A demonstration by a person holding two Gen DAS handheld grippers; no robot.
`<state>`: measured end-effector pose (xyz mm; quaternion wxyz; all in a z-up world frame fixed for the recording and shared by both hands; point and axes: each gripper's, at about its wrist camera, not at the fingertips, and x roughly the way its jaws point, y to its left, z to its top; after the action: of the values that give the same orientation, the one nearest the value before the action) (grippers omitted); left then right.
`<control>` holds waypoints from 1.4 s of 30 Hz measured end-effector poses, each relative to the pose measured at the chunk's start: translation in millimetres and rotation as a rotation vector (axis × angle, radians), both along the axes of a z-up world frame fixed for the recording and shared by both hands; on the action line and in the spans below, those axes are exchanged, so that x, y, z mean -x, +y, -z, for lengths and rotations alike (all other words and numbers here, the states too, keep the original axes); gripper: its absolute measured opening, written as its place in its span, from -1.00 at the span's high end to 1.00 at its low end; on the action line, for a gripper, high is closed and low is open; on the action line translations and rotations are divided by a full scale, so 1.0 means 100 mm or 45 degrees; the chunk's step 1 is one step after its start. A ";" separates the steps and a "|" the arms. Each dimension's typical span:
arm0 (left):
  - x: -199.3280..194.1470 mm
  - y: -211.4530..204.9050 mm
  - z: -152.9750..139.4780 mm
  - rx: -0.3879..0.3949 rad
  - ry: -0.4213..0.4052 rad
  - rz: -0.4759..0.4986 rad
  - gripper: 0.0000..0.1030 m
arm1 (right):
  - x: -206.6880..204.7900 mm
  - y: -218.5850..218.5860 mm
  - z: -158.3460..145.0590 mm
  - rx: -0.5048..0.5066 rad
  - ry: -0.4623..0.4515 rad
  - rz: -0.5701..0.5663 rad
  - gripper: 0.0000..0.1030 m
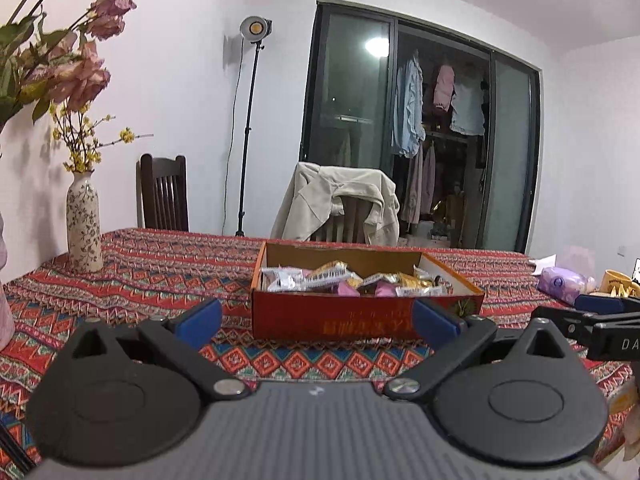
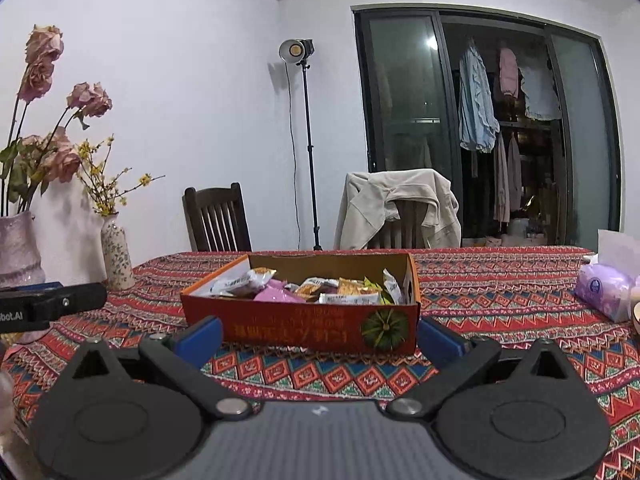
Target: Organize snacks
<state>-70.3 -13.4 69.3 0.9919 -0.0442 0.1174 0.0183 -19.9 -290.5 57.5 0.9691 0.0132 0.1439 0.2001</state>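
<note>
An orange-red cardboard box [image 1: 360,316] stands on the patterned tablecloth, filled with several wrapped snack packets [image 1: 332,278] in white, gold and pink. It also shows in the right wrist view [image 2: 304,324], with the snack packets [image 2: 304,286] inside. My left gripper [image 1: 318,318] is open and empty, held low in front of the box. My right gripper [image 2: 320,338] is open and empty, also just short of the box's near wall. The right gripper's side shows at the right edge of the left wrist view [image 1: 600,320].
A floral vase [image 1: 84,228] with yellow sprigs stands at the left, also in the right wrist view [image 2: 116,252], beside a pink vase [image 2: 18,248] of dried roses. A purple tissue pack [image 2: 606,290] lies right. Two chairs [image 2: 218,218] stand behind the table.
</note>
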 end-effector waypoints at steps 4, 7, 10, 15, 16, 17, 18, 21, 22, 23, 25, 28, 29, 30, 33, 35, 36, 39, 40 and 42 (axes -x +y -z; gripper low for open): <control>0.03 0.02 0.09 0.004 0.022 0.004 -1.00 | 0.02 -0.01 0.06 0.008 0.017 -0.001 -1.00; 0.03 0.03 0.16 0.010 0.043 0.006 -1.00 | 0.04 -0.01 0.10 0.014 0.032 -0.001 -1.00; 0.03 0.03 0.23 0.016 0.062 0.012 -1.00 | 0.05 -0.01 0.17 0.026 0.048 0.003 -1.00; 0.02 0.05 0.32 0.023 0.090 0.017 -1.00 | 0.04 -0.02 0.27 0.036 0.082 0.010 -1.00; 0.01 0.05 0.34 0.025 0.094 0.018 -1.00 | 0.03 -0.02 0.29 0.036 0.087 0.012 -1.00; 0.00 0.05 0.36 0.027 0.099 0.018 -1.00 | 0.02 -0.02 0.31 0.036 0.093 0.015 -1.00; 0.00 0.05 0.37 0.026 0.104 0.017 -1.00 | 0.02 -0.03 0.32 0.036 0.097 0.015 -1.00; -0.03 0.05 0.41 0.027 0.118 0.017 -1.00 | -0.01 -0.02 0.37 0.038 0.111 0.014 -1.00; -0.03 0.05 0.42 0.027 0.122 0.017 -1.00 | -0.01 -0.02 0.38 0.039 0.114 0.013 -1.00; -0.04 0.05 0.43 0.027 0.126 0.017 -1.00 | -0.02 -0.02 0.39 0.039 0.119 0.012 -1.00; -0.05 0.05 0.45 0.027 0.134 0.018 -1.00 | -0.03 -0.02 0.41 0.040 0.125 0.011 -1.00; -0.07 0.04 0.46 0.028 0.142 0.020 -1.00 | -0.05 -0.02 0.44 0.040 0.135 0.011 -1.00; -0.08 0.05 0.47 0.028 0.144 0.021 -1.00 | -0.05 -0.02 0.45 0.040 0.137 0.011 -1.00; -0.09 0.05 0.48 0.027 0.148 0.021 -1.00 | -0.06 -0.02 0.45 0.040 0.140 0.011 -1.00; -0.10 0.04 0.50 0.027 0.155 0.021 -1.00 | -0.07 -0.02 0.47 0.041 0.147 0.013 -1.00; -0.11 0.04 0.51 0.027 0.159 0.022 -1.00 | -0.08 -0.03 0.48 0.041 0.152 0.013 -1.00; -0.11 0.04 0.51 0.027 0.161 0.021 -1.00 | -0.09 -0.03 0.48 0.042 0.154 0.014 -1.00; -0.12 0.04 0.52 0.026 0.164 0.022 -1.00 | -0.10 -0.03 0.50 0.042 0.159 0.014 -1.00; -0.12 0.04 0.52 0.026 0.165 0.021 -1.00 | -0.10 -0.03 0.51 0.043 0.160 0.013 -1.00; -0.12 0.04 0.53 0.027 0.166 0.023 -1.00 | -0.11 -0.02 0.51 0.043 0.162 0.013 -1.00</control>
<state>-58.3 -9.3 16.8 0.9818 -0.0523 0.1822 0.0111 -9.3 -292.8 6.4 0.9591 0.0101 0.2084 0.1914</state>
